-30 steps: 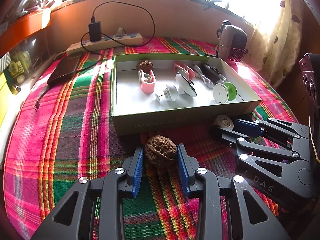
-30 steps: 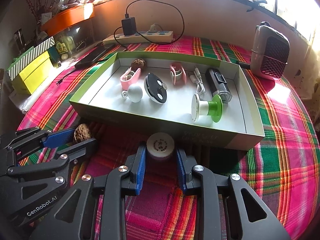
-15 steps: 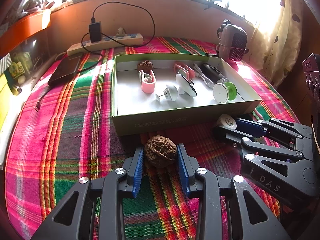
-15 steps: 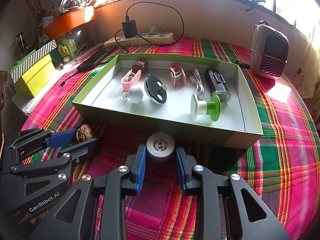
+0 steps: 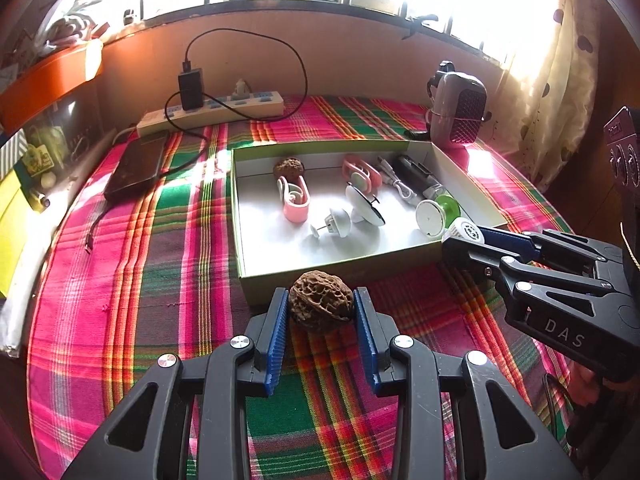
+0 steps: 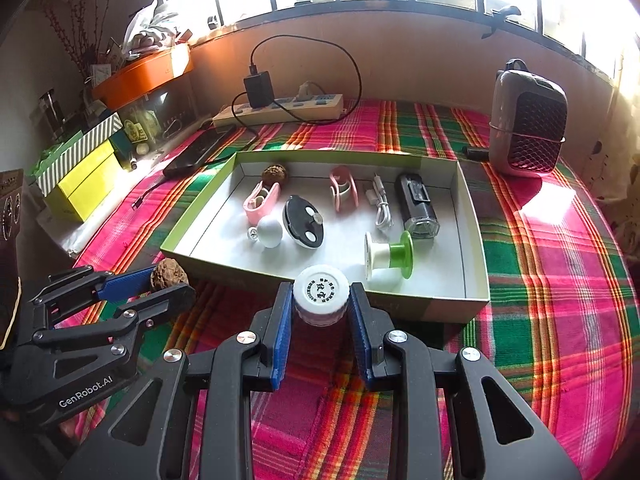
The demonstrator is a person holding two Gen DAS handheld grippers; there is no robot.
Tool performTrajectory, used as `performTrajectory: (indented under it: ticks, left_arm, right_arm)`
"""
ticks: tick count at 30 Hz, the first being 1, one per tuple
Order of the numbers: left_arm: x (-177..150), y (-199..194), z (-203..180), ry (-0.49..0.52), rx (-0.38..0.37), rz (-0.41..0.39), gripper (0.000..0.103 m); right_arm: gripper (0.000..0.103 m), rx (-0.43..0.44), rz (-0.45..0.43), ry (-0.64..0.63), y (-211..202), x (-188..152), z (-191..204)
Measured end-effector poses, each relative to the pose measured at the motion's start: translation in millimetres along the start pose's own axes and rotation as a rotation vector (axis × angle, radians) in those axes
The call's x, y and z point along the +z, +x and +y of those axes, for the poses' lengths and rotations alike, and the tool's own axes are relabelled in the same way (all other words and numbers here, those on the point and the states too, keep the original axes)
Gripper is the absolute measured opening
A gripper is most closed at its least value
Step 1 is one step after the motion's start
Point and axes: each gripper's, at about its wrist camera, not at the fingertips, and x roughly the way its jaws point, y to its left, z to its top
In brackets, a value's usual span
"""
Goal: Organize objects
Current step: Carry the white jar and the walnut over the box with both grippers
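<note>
My left gripper (image 5: 322, 306) is shut on a brown walnut (image 5: 322, 300), held just in front of the near wall of the green-rimmed open box (image 5: 392, 260). My right gripper (image 6: 320, 308) is shut on a small white-capped jar (image 6: 322, 294), at the height of the box's near rim (image 6: 440, 304). Each wrist view shows the other gripper: the right one with the jar (image 5: 464, 232) and the left one with the walnut (image 6: 168, 276). Inside the box lie a second walnut (image 5: 289, 168), pink clips, a white knob, a cable and a green-and-white spool (image 6: 390, 256).
The plaid cloth (image 5: 160, 280) covers the table. At the back lie a power strip with a charger (image 6: 280, 110) and a dark phone (image 5: 136, 168). A grey mesh-fronted device (image 6: 528, 116) stands back right. Yellow and striped boxes (image 6: 80, 168) sit at the left edge.
Both grippers have come up and closer to the box with their loads. The jar now stands level with the near rim; the walnut overlaps the near wall.
</note>
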Motion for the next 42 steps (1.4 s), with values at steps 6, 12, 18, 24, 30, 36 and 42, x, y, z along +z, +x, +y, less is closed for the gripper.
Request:
performTrajectory:
  ticks: [6, 12, 18, 24, 30, 36, 42]
  left_arm:
    - [11, -3, -2, 0.007, -0.004, -0.017, 0.03]
    - [25, 6, -1, 0.005, -0.003, -0.015, 0.03]
    - [33, 22, 0, -0.003, 0.003, 0.007, 0.03]
    - [39, 35, 5, -0.009, 0.02, 0.024, 0.03]
    - [44, 46, 7, 0.0, 0.026, 0.041, 0.03]
    - [44, 55, 3, 0.019, 0.027, 0.056, 0.03]
    - [44, 63, 2, 0.025, 0.031, 0.072, 0.03]
  right_arm:
    - [0.029, 0.008, -0.023, -0.003, -6, 13, -7]
    - [0.029, 0.016, -0.008, 0.023, 7, 30, -21]
    - [0.029, 0.016, 0.023, 0.014, 29, 43, -25]
    - [0.029, 0.022, 0.048, 0.016, 47, 50, -28]
    - [0.029, 0.047, 0.078, 0.02, 62, 53, -31]
    - [0.029, 0.063, 0.095, 0.011, 74, 54, -31]
    - [0.029, 0.066, 0.098, -0.001, 79, 57, -29]
